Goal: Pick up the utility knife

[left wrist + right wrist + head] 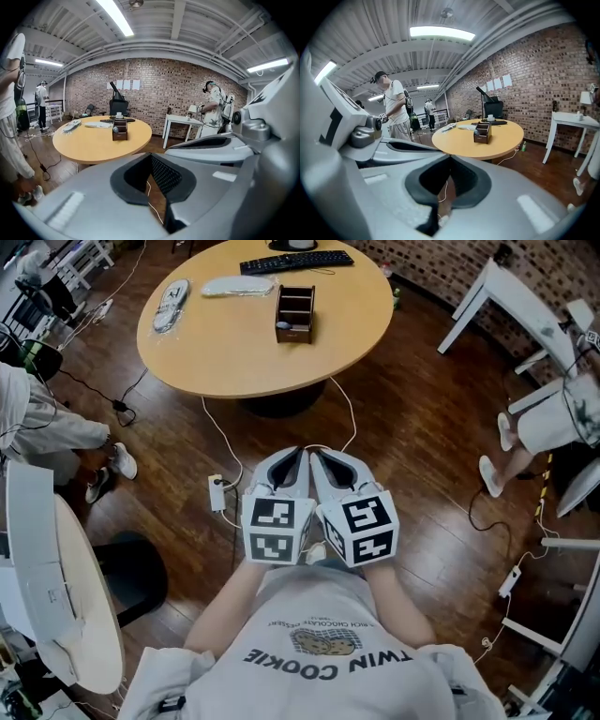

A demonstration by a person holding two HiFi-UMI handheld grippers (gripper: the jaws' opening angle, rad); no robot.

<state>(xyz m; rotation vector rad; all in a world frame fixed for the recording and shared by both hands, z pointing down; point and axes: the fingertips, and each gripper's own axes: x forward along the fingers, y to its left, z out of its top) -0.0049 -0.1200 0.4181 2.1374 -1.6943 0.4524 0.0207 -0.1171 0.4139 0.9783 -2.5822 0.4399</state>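
Note:
I cannot pick out a utility knife in any view. My left gripper (290, 456) and right gripper (320, 456) are held side by side over the wooden floor, close to the person's body, pointing at the round wooden table (216, 352). Both are shut with nothing between the jaws, as the left gripper view (151, 155) and the right gripper view (450, 160) also show. On the table stand a small wooden organizer box (294, 313) (119, 130) (482, 131), a black keyboard (296, 261) and two pale flat objects (237, 285) (171, 304). What lies in the box is too small to tell.
A power strip (217, 493) and cables lie on the floor between me and the table. A person sits at the left (42, 423) and another at the right (553, 418). A white table (525, 296) stands at the back right, a pale round table (89, 606) at the near left.

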